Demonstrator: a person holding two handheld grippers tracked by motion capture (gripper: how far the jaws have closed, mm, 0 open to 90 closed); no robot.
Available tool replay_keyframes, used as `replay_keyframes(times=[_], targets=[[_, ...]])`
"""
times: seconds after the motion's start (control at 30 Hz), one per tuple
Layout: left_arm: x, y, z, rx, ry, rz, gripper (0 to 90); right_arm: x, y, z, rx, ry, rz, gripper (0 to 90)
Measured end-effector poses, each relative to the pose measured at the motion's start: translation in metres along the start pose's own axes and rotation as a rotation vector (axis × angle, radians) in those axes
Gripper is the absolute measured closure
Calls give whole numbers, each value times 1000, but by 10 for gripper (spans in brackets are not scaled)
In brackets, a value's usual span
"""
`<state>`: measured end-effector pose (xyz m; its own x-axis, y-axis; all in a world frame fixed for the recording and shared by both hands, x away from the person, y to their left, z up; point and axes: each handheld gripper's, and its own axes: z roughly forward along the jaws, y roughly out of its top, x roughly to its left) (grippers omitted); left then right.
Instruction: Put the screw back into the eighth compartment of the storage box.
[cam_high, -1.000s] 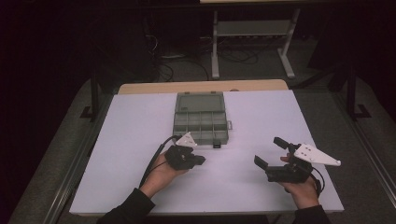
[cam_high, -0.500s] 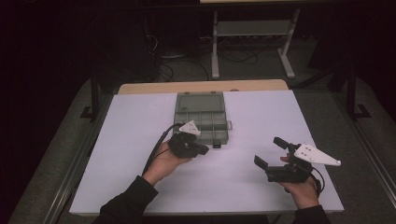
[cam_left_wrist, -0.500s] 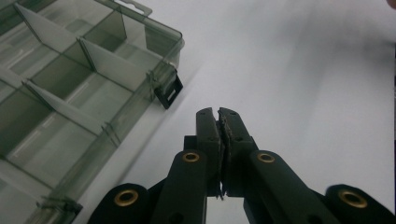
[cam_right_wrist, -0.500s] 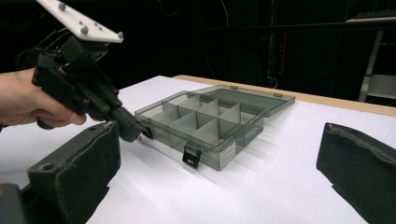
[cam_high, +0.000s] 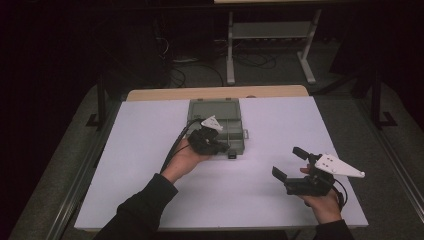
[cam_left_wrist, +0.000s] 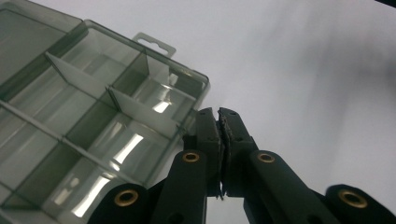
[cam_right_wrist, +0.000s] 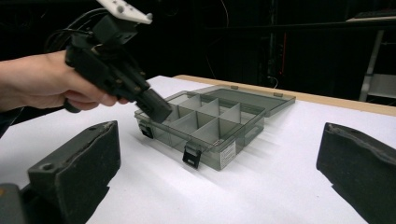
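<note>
Smoky translucent compartment box (cam_high: 220, 124), lid open and laid flat behind, white dividers upright, flat mid-table on the white sheet.

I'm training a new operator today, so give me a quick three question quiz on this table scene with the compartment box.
1. True or false: the left gripper has its jaws pressed together.
2. What stands open on the compartment box: A its lid, B a drawer, C nothing?
3. Which gripper rests apart from the box, near the table front edge?

Key: 1 true. 2 A. 3 the right gripper, jaws wide open.
</note>
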<state>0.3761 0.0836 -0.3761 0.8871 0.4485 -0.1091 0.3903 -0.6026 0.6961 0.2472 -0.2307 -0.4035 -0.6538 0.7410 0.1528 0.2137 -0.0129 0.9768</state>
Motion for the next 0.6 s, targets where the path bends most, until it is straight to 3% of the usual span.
replay_keyframes(times=[0.27, 0.6], targets=[[8, 15, 19, 6, 14, -4, 881, 0, 0, 0, -1, 1, 6, 0], [19, 22, 45, 19, 32, -32, 880, -2, -1, -1, -2, 7, 7, 0]])
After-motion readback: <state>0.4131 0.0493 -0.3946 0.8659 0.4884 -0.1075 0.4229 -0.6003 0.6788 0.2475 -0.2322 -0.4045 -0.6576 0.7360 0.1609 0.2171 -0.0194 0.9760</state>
